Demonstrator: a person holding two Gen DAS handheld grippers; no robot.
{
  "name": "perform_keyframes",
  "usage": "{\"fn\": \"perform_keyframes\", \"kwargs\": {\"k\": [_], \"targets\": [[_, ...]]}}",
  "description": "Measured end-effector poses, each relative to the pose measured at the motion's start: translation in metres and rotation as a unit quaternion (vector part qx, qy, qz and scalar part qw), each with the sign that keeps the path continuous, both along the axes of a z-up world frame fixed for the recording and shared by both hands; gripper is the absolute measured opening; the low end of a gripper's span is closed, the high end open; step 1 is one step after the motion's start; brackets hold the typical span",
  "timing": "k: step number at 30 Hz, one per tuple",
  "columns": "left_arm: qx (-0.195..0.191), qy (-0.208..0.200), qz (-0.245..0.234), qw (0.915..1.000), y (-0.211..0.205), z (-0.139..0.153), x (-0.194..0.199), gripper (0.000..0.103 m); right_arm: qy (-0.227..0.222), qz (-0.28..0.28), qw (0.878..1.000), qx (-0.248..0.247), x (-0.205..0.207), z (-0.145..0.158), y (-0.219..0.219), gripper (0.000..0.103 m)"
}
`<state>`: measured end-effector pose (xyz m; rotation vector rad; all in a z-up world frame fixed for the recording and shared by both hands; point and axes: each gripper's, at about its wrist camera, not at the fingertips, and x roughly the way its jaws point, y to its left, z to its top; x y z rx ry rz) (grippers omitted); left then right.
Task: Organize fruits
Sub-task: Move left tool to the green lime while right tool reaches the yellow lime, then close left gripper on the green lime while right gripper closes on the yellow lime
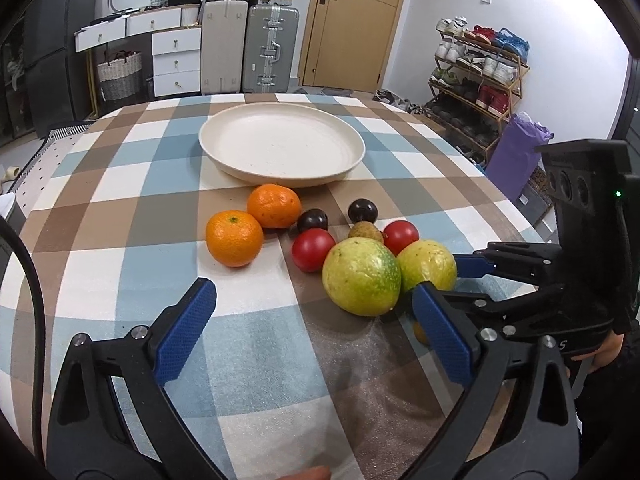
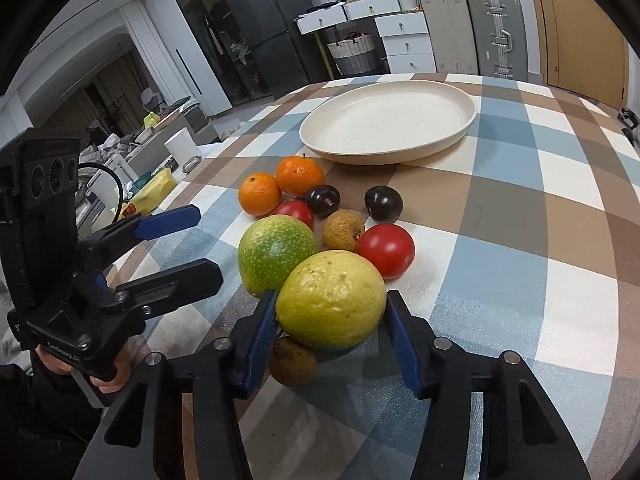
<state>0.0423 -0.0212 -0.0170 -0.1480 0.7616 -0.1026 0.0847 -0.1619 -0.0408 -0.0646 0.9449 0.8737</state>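
The right gripper (image 2: pixel 331 326) has its blue-padded jaws on either side of the round yellow-green guava-like fruit (image 2: pixel 331 299), both pads apparently touching its skin, so I read it as clamped on that fruit, which sits on the desk at the near end of the fruit cluster. Just behind it, touching, lies a greener speckled round fruit (image 2: pixel 276 255), and a small brown rough-skinned fruit (image 2: pixel 292 362) sits under the near side, between the jaws' bases. The left gripper (image 1: pixel 316 332) hovers with its jaws wide apart and nothing between them, over bare checked cloth just beside the cluster. Further out lie two red tomatoes (image 2: pixel 386 250), another small brown fruit (image 2: pixel 343 230), two dark plums (image 2: pixel 383 203) and two oranges (image 2: pixel 300 176), then the empty cream round plate (image 2: pixel 464 128) toward the far edge of the desk. To lift well, the grip should probably stay centred on the fruit's widest part and rise straight up, so the greener neighbour and the brown fruit are not nudged into rolling, before carrying it over the cluster to the plate.
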Motion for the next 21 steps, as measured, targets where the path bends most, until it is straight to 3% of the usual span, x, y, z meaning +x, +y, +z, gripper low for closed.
{"fn": "perform_keyframes", "kwargs": {"k": [5, 9, 14, 18, 21], "targets": [[-0.002, 0.006, -0.015, 0.9999, -0.01, -0.003, 0.002, 0.098, -0.015, -0.009, 1.0, 0.006, -0.006, 0.005, -0.006, 0.054], [0.006, 0.019, -0.005, 0.9998, -0.017, -0.006, 0.011, 0.088, -0.022, -0.023, 0.999, 0.016, -0.006, 0.013, -0.016, 0.054], [-0.021, 0.04, -0.003, 0.999, -0.016, -0.013, 0.022, 0.081, -0.029, -0.037, 0.999, 0.019, -0.002, 0.019, -0.026, 0.054], [-0.072, 0.045, -0.005, 0.9964, -0.011, -0.014, 0.026, 0.081, -0.031, -0.04, 0.999, 0.018, -0.001, 0.02, -0.029, 0.054], [-0.066, 0.048, -0.003, 0.9966, -0.016, -0.014, 0.03, 0.077, -0.035, -0.044, 0.998, 0.017, -0.001, 0.021, -0.031, 0.054]]}}
